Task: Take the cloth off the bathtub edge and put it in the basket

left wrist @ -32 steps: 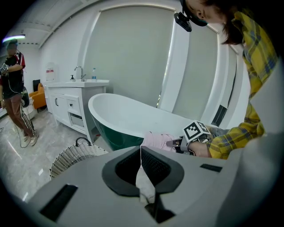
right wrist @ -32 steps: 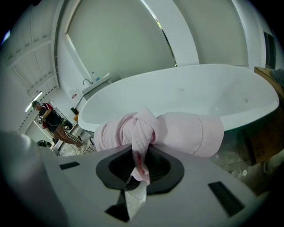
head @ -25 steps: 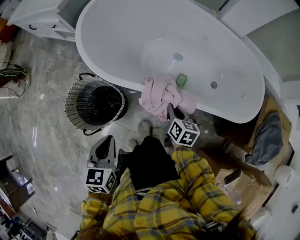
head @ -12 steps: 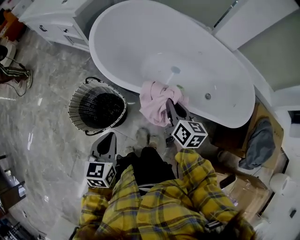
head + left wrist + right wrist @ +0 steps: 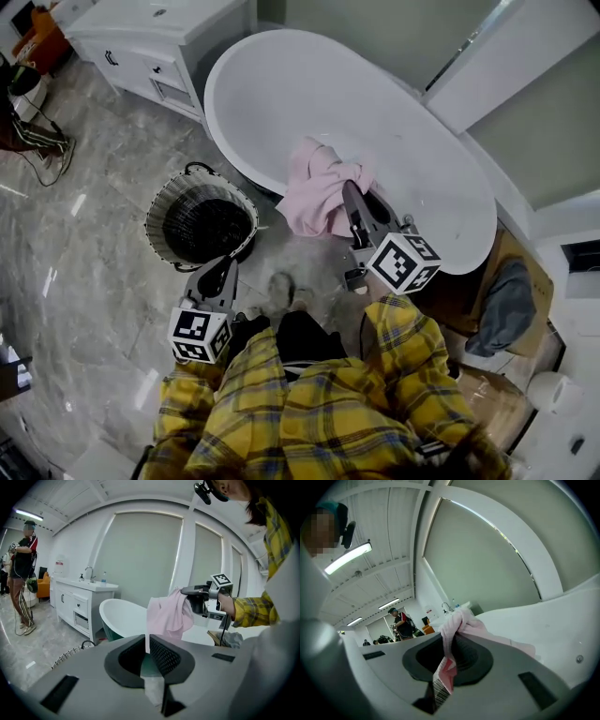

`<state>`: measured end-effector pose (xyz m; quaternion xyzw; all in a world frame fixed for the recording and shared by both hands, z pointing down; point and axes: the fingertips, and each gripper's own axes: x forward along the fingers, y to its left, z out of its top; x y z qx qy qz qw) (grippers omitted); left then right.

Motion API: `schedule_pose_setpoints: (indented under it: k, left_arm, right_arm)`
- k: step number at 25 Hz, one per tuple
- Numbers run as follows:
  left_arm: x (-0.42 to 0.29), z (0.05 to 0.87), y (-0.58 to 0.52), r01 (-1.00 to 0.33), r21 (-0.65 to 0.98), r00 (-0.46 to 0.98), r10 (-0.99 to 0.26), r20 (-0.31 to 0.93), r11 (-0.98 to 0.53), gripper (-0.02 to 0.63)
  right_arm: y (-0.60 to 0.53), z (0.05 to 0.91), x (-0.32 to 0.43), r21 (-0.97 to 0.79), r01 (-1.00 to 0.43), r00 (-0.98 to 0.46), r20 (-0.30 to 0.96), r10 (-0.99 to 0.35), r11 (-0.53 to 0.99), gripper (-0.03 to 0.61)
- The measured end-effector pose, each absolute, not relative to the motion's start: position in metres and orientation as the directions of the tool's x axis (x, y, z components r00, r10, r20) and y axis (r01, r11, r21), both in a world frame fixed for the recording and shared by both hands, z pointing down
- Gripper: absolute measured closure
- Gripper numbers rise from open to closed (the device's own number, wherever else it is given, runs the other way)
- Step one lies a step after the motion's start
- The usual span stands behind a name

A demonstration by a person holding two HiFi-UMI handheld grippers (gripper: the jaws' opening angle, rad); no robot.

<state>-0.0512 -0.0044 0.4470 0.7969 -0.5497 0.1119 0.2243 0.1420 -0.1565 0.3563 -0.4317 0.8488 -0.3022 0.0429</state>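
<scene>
My right tool (image 5: 349,190) pinches the cloth (image 5: 314,187), which hangs from it over the tub (image 5: 281,84) rim. The basket (image 5: 159,202) stands on the floor (image 5: 103,281) to its left and lower, nearer to my left tool (image 5: 217,270), which is pressed together and empty. I judge the carry goes leftward and downward.

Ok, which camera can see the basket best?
The head view: it looks down on the whole basket, its round woven rim and dark inside, standing beside the bathtub. The left gripper view catches only a sliver of its rim. The right gripper view doesn't show it.
</scene>
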Motion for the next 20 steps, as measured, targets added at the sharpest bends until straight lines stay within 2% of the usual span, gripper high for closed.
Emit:
schedule_pose_setpoints:
  k: [6,10,12,14,20]
  left_arm:
    - [-0.056,0.435,0.001,-0.924,0.230,0.373,-0.851,0.369,-0.305,0.591]
    - [-0.064,0.416,-0.012,-0.924,0.232,0.370,-0.866,0.336,-0.305,0.589]
    - [-0.069,0.407,-0.014,-0.921,0.243,0.371,-0.875,0.312,-0.304,0.560]
    - [-0.072,0.403,-0.011,-0.919,0.254,0.370,-0.883,0.289,-0.302,0.500]
    - [-0.071,0.418,0.000,-0.917,0.245,0.373,-0.896,0.242,-0.315,0.477]
  right_arm:
    - [-0.151,0.292,0.123,-0.573,-0.606,-0.708,0.072,-0.702,0.552,0.526]
    - [-0.161,0.255,0.096,-0.556,-0.559,-0.757,0.040,-0.652,0.615,0.526]
    - [-0.163,0.237,0.085,-0.543,-0.542,-0.776,0.032,-0.630,0.641,0.526]
    - [-0.159,0.221,0.076,-0.526,-0.524,-0.795,0.018,-0.607,0.670,0.526]
    - [-0.142,0.184,0.062,-0.455,-0.462,-0.841,-0.046,-0.538,0.761,0.526]
